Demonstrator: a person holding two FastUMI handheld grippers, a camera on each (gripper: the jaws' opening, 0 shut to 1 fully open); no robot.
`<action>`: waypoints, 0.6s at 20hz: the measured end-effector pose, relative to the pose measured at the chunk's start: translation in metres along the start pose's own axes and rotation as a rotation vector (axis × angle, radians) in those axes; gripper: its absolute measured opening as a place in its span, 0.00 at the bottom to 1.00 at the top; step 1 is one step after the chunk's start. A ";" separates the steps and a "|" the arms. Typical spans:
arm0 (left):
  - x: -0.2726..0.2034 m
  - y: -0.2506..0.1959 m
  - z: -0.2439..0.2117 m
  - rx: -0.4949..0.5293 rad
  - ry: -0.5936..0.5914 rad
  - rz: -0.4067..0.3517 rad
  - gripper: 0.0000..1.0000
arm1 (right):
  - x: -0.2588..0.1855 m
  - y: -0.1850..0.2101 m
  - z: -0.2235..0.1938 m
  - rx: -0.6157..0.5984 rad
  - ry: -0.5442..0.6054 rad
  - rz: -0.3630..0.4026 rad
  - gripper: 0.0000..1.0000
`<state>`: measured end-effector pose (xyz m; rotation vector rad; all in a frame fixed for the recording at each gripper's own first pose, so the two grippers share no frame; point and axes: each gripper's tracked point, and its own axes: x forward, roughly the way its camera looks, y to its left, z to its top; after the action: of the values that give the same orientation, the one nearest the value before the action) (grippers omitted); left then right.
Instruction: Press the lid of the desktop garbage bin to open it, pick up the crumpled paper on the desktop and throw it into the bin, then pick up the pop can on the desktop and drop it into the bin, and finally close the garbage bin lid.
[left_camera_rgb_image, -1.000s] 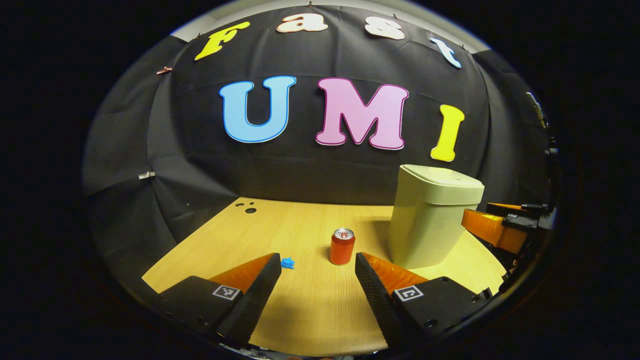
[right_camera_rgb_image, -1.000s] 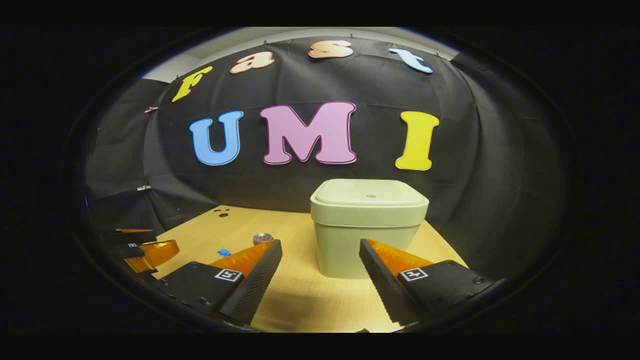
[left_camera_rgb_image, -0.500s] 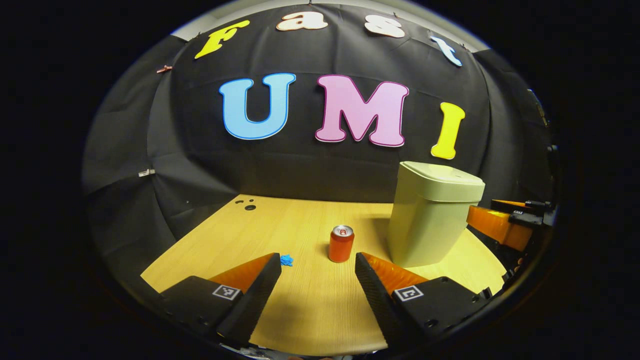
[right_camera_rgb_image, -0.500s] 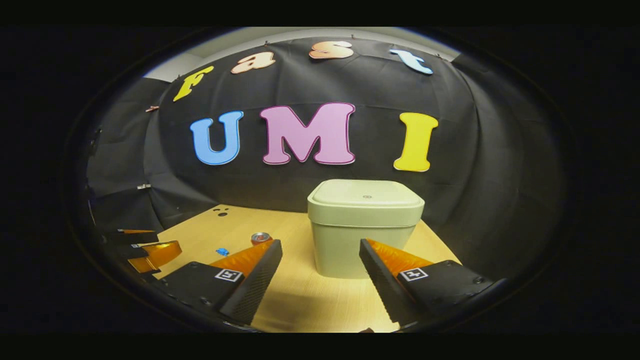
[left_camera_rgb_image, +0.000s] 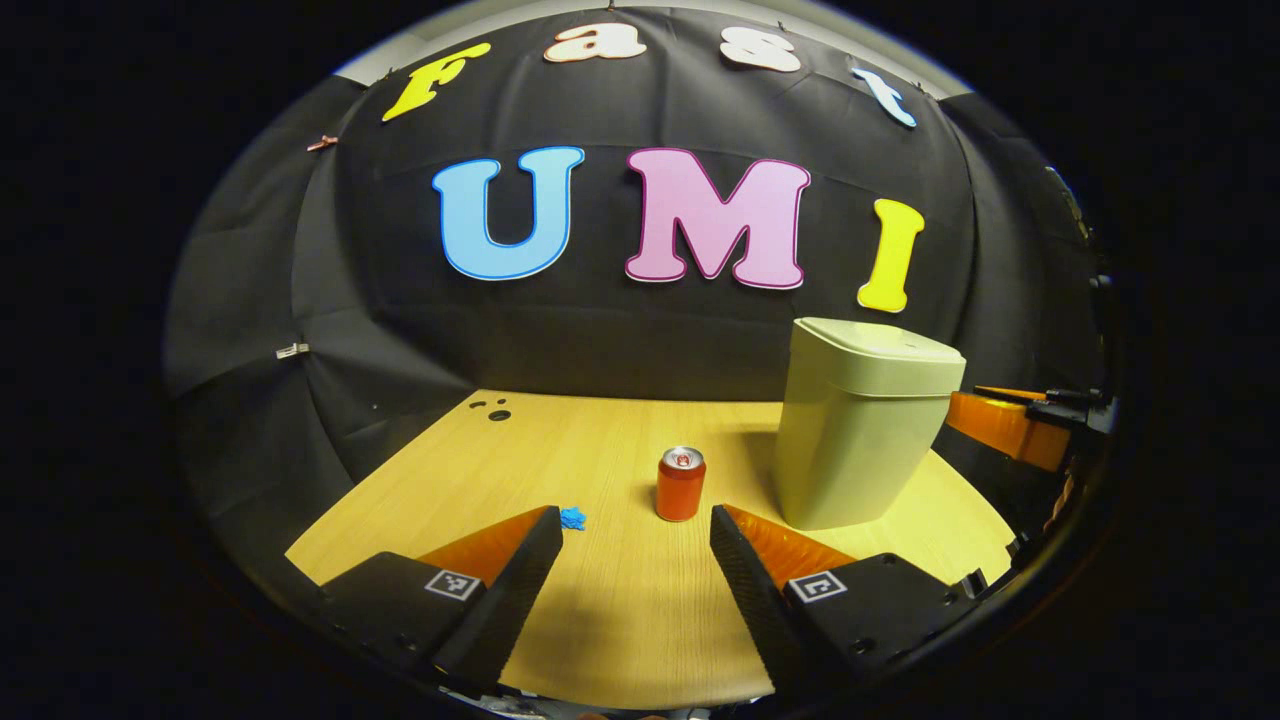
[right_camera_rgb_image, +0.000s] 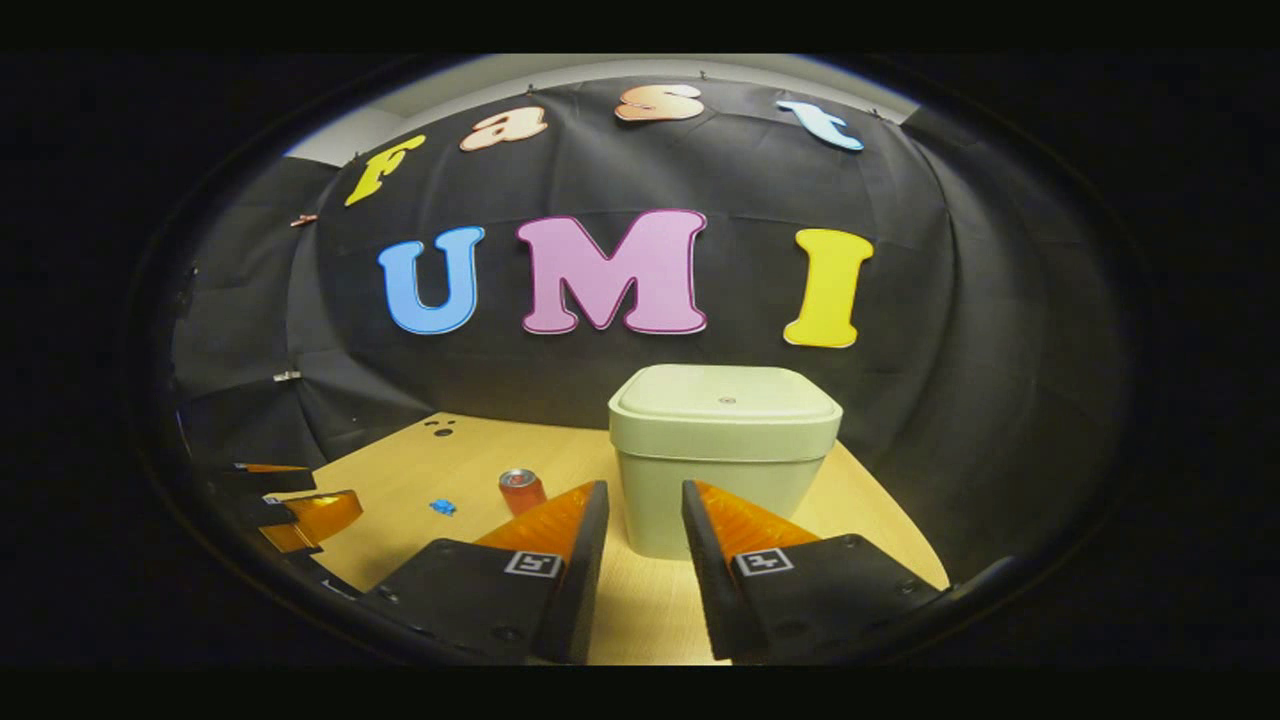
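Note:
A pale green garbage bin (left_camera_rgb_image: 860, 430) stands on the wooden table (left_camera_rgb_image: 560, 450) with its lid (right_camera_rgb_image: 725, 392) down. An orange pop can (left_camera_rgb_image: 680, 485) stands upright left of the bin. A small crumpled blue paper (left_camera_rgb_image: 573, 518) lies left of the can. My left gripper (left_camera_rgb_image: 635, 515) is open and empty, low over the table just short of the can and paper. My right gripper (right_camera_rgb_image: 645, 490) faces the bin (right_camera_rgb_image: 720, 450) from the front, its jaws empty with only a narrow gap. The can (right_camera_rgb_image: 522, 490) and paper (right_camera_rgb_image: 441, 507) lie to its left.
The black cloth wall closes the table's back and sides. A few small dark holes (left_camera_rgb_image: 495, 410) mark the table's far left corner. The right gripper (left_camera_rgb_image: 1010, 430) shows beside the bin's right flank, and the left gripper (right_camera_rgb_image: 300, 505) sits at the table's left edge.
The right gripper's fingers have drawn much closer together, and it has risen slightly. The left gripper has barely moved. Bin, can and paper stay put.

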<state>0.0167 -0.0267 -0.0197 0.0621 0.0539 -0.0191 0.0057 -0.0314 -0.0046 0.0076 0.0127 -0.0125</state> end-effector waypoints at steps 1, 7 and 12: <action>0.000 0.002 -0.002 -0.003 0.002 0.006 0.96 | 0.002 0.002 0.001 0.002 -0.002 0.006 0.47; 0.000 0.005 -0.006 -0.008 0.015 0.015 0.95 | 0.003 0.008 0.007 0.010 -0.001 0.024 0.11; 0.003 0.005 -0.006 0.000 0.015 0.009 0.96 | 0.013 0.014 0.015 0.002 0.005 0.050 0.00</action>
<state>0.0195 -0.0213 -0.0253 0.0626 0.0687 -0.0095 0.0191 -0.0172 0.0099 0.0102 0.0177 0.0376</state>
